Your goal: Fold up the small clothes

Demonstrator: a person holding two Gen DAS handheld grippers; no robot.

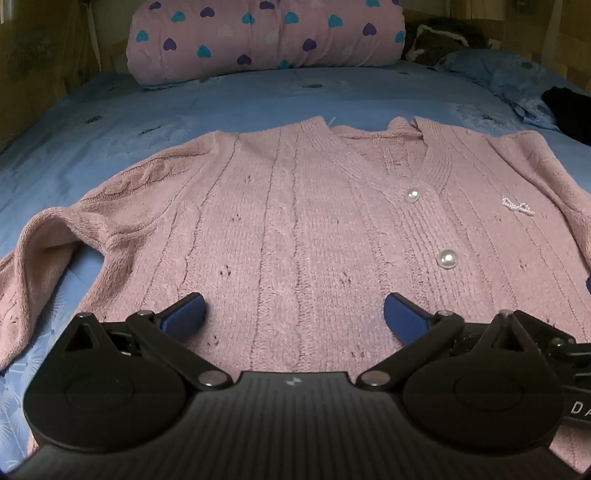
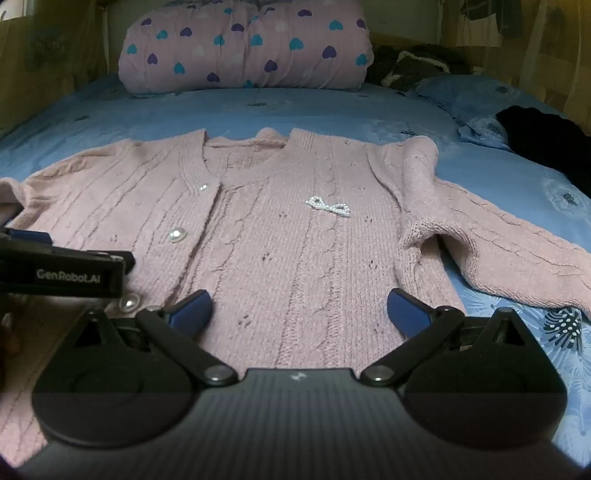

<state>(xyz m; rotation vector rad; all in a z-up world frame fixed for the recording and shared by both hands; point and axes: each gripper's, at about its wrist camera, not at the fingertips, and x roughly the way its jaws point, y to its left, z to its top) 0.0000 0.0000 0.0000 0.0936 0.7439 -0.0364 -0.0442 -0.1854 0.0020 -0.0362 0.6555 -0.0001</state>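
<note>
A pink knitted cardigan (image 1: 295,206) with pearl buttons (image 1: 447,259) lies flat, front up, on the blue bed sheet (image 1: 221,96). Its left sleeve (image 1: 44,251) spreads out to the left. In the right wrist view the cardigan (image 2: 280,236) shows a beaded bow (image 2: 328,206) on the chest, and its right sleeve (image 2: 498,251) lies out to the right. My left gripper (image 1: 294,314) is open and empty, low over the cardigan's lower left panel. My right gripper (image 2: 300,312) is open and empty over the lower right panel. The left gripper's body (image 2: 62,273) shows at the left.
A pink rolled quilt with hearts (image 1: 266,33) lies across the head of the bed. A blue pillow (image 1: 509,77) and dark clothing (image 2: 546,136) sit at the right. Wooden bed walls (image 1: 44,55) close in the left side.
</note>
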